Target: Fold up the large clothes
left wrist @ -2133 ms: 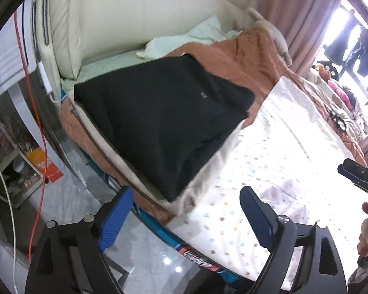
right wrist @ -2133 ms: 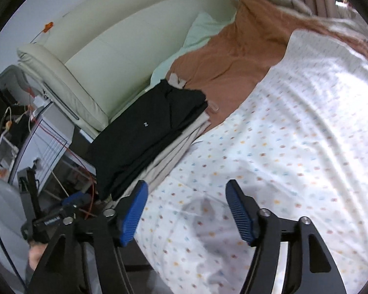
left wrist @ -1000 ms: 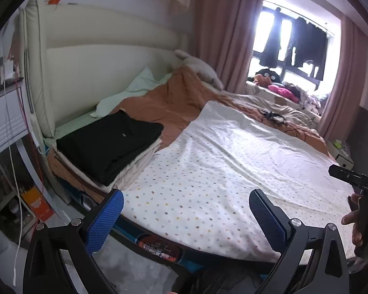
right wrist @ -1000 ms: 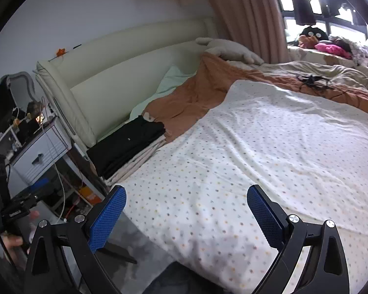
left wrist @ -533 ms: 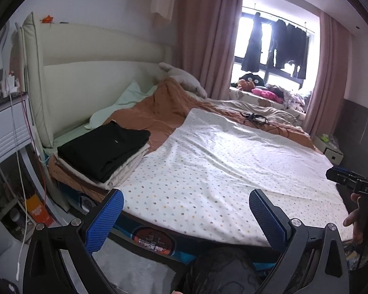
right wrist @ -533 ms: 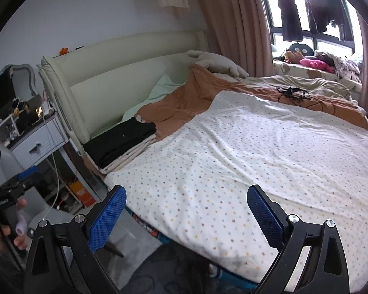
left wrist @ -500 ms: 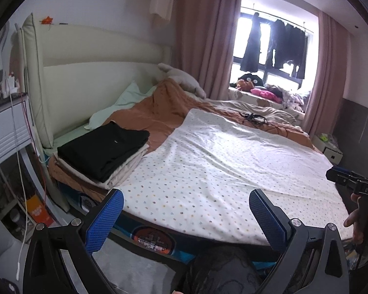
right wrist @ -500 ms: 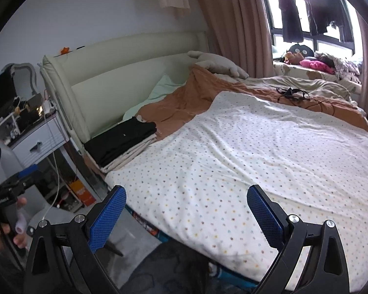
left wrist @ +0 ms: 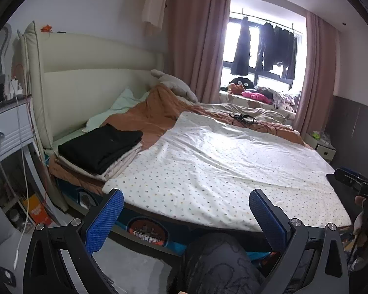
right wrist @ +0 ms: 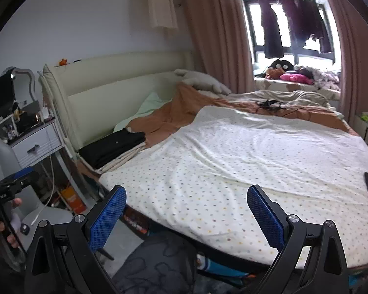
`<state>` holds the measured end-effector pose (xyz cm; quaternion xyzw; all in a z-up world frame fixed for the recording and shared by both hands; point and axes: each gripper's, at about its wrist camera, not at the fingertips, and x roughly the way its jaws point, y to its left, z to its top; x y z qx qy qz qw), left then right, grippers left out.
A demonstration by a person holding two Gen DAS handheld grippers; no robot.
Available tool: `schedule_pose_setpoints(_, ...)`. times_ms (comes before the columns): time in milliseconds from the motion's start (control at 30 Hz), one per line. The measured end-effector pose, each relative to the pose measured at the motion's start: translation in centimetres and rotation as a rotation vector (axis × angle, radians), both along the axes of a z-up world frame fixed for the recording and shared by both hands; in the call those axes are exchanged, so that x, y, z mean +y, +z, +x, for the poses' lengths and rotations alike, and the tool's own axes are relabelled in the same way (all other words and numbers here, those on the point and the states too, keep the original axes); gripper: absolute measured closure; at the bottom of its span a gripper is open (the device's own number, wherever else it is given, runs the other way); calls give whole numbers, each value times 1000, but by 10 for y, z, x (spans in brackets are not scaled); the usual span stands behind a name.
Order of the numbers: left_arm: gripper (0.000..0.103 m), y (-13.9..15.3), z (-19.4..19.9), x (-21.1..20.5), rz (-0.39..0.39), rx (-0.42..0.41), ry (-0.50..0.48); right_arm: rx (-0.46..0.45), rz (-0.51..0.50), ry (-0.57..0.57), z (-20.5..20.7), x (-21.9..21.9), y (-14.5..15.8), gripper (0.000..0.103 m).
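A folded black garment [left wrist: 99, 145] [right wrist: 114, 147] lies on top of a folded beige one [left wrist: 120, 165] at the bed's near left corner, beside the headboard. A dotted white sheet [left wrist: 216, 164] [right wrist: 245, 166] covers the middle of the bed. My left gripper [left wrist: 186, 216] is open and empty, held off the foot of the bed, well back from the stack. My right gripper [right wrist: 186, 214] is also open and empty at the same distance. Each gripper shows at the edge of the other's view, held by a hand.
An orange blanket [left wrist: 157, 117] and a pale green pillow [left wrist: 110, 112] lie behind the stack. A white nightstand [right wrist: 34, 144] with cables stands left of the bed. The person's dark patterned trouser leg [left wrist: 218, 267] is below. Curtains and hanging clothes [left wrist: 265, 49] frame the window.
Both grippers have pulled far back and up from the folded stack, from just above it to beyond the bed's foot. Both stay open and empty.
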<state>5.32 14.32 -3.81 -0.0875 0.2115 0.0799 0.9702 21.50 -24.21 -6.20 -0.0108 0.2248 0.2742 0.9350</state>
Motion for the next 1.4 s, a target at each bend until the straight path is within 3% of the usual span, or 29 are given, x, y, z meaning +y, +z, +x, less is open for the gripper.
schedule_pose_setpoints(633, 1, -8, -23, -25, 32, -28, -42, 8, 9, -26, -22, -26, -13, 4)
schedule_pose_setpoints(1000, 1, -1, -33, -18, 9, -78, 21, 18, 13, -29, -24, -25, -15, 4)
schedule_pose_setpoints(1400, 1, 1, -33, -25, 33, -79, 18, 23, 15, -32, -24, -27, -15, 4)
